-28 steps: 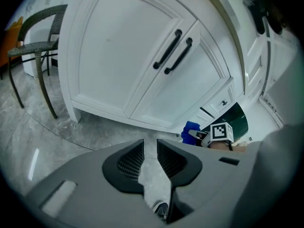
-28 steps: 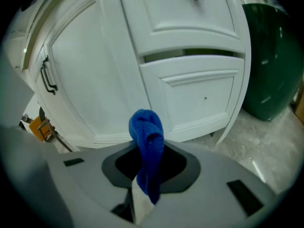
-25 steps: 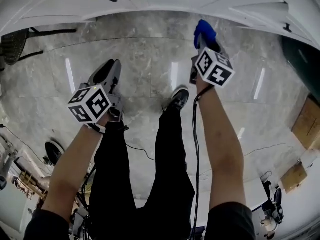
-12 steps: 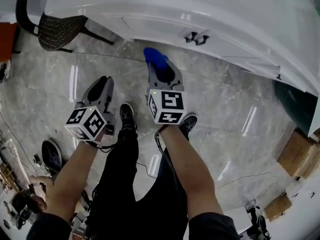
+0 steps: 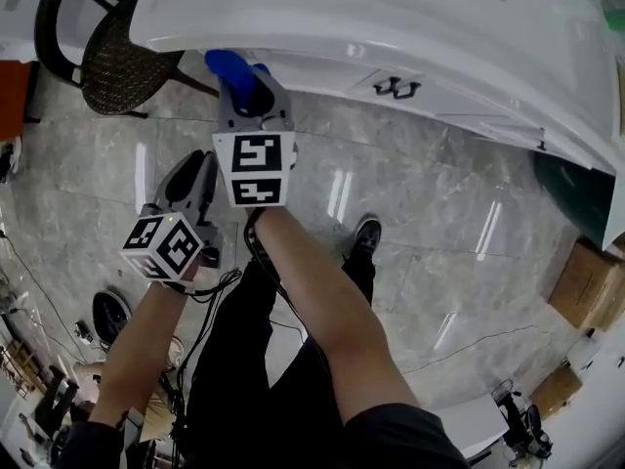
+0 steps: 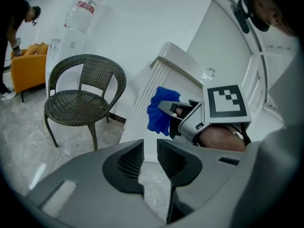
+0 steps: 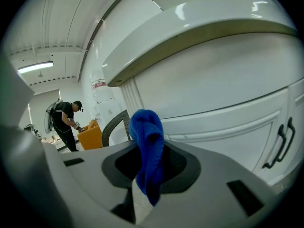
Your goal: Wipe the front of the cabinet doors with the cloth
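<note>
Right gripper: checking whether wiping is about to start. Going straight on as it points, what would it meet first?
Probably the white cabinet door, below the countertop lip. The blue cloth pinched in the right gripper's claw would touch first; the remaining gap is unclear.

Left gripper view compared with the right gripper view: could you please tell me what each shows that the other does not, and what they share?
Only the left gripper view shows the right gripper from outside with its marker cube, the whole wicker chair, and the left gripper, jaws slightly apart and empty. Only the right gripper view shows the ceiling light and, close up, the right jaws pinching the blue cloth. Both show that cloth, the white cabinet and a person in the background.
</note>
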`<state>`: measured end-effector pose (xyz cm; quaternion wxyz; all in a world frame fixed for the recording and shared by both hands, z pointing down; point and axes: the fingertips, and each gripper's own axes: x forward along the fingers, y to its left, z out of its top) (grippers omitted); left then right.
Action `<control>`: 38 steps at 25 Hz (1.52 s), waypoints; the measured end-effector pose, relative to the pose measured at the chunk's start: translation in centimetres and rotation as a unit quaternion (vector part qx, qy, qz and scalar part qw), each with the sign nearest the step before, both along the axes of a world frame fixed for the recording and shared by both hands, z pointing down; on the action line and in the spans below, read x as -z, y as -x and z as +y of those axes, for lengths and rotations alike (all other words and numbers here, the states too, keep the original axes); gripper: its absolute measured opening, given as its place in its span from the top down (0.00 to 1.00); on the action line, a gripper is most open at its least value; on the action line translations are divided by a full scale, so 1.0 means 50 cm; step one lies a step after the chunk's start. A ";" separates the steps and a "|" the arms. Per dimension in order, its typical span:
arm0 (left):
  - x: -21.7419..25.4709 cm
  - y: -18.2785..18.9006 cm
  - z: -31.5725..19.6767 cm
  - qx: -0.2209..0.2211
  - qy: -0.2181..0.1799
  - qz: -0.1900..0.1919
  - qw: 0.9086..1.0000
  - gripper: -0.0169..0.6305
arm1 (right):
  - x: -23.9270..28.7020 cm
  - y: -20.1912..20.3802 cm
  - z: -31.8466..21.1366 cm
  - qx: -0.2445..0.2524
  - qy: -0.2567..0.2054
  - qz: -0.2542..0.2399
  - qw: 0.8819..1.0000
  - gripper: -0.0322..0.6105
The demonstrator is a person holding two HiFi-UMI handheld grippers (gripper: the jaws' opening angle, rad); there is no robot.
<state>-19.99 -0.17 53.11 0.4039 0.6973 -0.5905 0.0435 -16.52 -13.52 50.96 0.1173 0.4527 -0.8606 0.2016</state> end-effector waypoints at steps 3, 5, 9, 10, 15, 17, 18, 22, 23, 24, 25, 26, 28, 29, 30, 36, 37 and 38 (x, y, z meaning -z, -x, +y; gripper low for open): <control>-0.019 -0.012 0.009 0.011 0.014 0.001 1.000 0.84 | -0.003 -0.008 -0.004 0.005 0.006 0.014 1.000 0.83; -0.030 -0.035 0.017 0.018 0.025 0.004 1.000 0.84 | -0.012 -0.061 -0.014 -0.010 0.015 0.020 1.000 0.83; -0.036 -0.115 0.009 0.010 0.027 0.009 1.000 0.84 | -0.028 -0.220 -0.050 -0.056 0.026 0.032 0.998 0.83; -0.036 -0.137 0.007 0.008 0.026 0.010 1.000 0.84 | -0.030 -0.260 -0.055 -0.067 0.028 0.036 0.997 0.83; -0.032 -0.244 0.009 0.001 0.026 0.021 0.999 0.84 | -0.035 -0.438 -0.060 -0.117 0.043 0.050 0.991 0.83; -0.030 -0.281 0.012 -0.006 0.025 0.025 0.999 0.84 | -0.025 -0.487 -0.063 -0.130 0.039 0.063 0.989 0.83; -0.028 -0.297 0.013 -0.010 0.025 0.027 0.999 0.84 | -0.018 -0.504 -0.064 -0.134 0.036 0.068 0.988 0.83; -0.025 -0.329 0.025 -0.025 0.026 0.027 0.999 0.84 | -0.007 -0.541 -0.049 -0.153 0.039 0.060 0.986 0.83; -0.027 -0.326 0.029 -0.025 0.029 0.027 0.999 0.84 | -0.006 -0.542 -0.041 -0.157 0.038 0.051 0.986 0.83; -0.030 -0.319 0.031 -0.023 0.033 0.027 0.999 0.84 | -0.006 -0.538 -0.035 -0.157 0.037 0.042 0.986 0.83; -0.032 -0.310 0.032 -0.020 0.035 0.028 0.999 0.84 | -0.007 -0.530 -0.028 -0.156 0.036 0.034 0.987 0.83; -0.034 -0.298 0.031 -0.017 0.036 0.029 0.999 0.84 | -0.011 -0.518 -0.022 -0.152 0.037 0.029 0.987 0.83; -0.036 -0.270 0.030 -0.014 0.034 0.028 0.999 0.84 | -0.027 -0.480 -0.009 -0.142 0.043 0.023 0.989 0.83; -0.038 -0.252 0.032 -0.013 0.034 0.027 0.999 0.84 | -0.037 -0.452 -0.001 -0.135 0.047 0.021 0.990 0.83; -0.042 -0.232 0.037 -0.012 0.034 0.025 0.999 0.84 | -0.046 -0.417 0.007 -0.124 0.050 0.019 0.991 0.83; -0.072 -0.103 0.073 0.002 0.047 0.018 0.999 0.84 | -0.092 -0.169 0.032 -0.035 0.034 0.026 0.998 0.83; -0.077 -0.080 0.076 0.008 0.048 0.019 0.999 0.84 | -0.098 -0.135 0.029 -0.024 0.029 0.033 0.999 0.83; -0.080 -0.057 0.078 0.016 0.049 0.020 0.998 0.84 | -0.106 -0.105 0.026 -0.017 0.027 0.039 0.999 0.83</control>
